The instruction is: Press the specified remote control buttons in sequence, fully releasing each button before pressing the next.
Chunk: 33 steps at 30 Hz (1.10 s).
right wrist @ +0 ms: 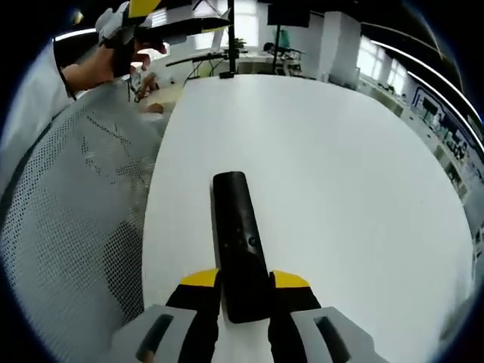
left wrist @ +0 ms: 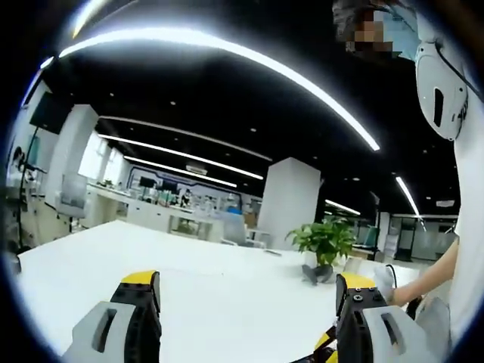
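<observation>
A black remote control (right wrist: 236,242) lies lengthwise between the jaws of my right gripper (right wrist: 246,286), which is shut on its near end; small buttons show on its top face. It sits over the white table (right wrist: 340,189), near the table's left edge. My left gripper (left wrist: 249,302) is held up off the table with its jaws wide apart and nothing between them. In the right gripper view the left gripper (right wrist: 155,23) also appears at the top left, raised in a person's hand (right wrist: 121,47).
A grey mesh chair back (right wrist: 68,227) stands along the table's left side. A potted plant (left wrist: 325,243) sits at the far end of the table (left wrist: 212,295). A person in a white shirt (left wrist: 469,249) stands at the right, forearm (left wrist: 427,281) stretched toward the gripper.
</observation>
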### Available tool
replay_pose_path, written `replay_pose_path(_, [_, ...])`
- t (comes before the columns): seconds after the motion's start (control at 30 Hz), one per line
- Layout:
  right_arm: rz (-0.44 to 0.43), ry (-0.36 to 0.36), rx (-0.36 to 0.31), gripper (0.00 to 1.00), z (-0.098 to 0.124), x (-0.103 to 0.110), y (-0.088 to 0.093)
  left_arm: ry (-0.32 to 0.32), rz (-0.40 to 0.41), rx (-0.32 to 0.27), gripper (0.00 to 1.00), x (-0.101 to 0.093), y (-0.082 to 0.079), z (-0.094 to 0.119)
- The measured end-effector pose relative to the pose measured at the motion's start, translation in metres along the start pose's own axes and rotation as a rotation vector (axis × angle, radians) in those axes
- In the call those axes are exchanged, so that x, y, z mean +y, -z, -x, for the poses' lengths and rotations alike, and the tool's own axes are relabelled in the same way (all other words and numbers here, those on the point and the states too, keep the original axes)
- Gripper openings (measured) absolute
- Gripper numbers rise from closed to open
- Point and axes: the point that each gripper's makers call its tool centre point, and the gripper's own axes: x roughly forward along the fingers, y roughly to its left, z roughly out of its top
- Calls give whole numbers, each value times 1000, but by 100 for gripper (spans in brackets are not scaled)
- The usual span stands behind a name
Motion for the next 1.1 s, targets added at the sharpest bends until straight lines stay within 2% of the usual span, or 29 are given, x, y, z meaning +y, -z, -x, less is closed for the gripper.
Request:
replay_pose_path(0.1, [-31,-7,-1,21,0,-12,-1,-4,4,1,99,0,1,1])
replay_pose_path(0.37, [-8,11,33,21,-1,-47,-2,5,-14,16,99,-4,6,-1])
replay_pose_path(0.57, [-28,5,39,21,-1,-76,-3,7,-30,28,99,-5,10,-1])
replay_pose_path(0.87, [-5,31,81,21,0,-112,-1,1,-26,20,99,-3,9,0])
replay_pose_path(1.1, [53,44,129,21,-3,-133,2,6,-26,30,99,-4,11,0])
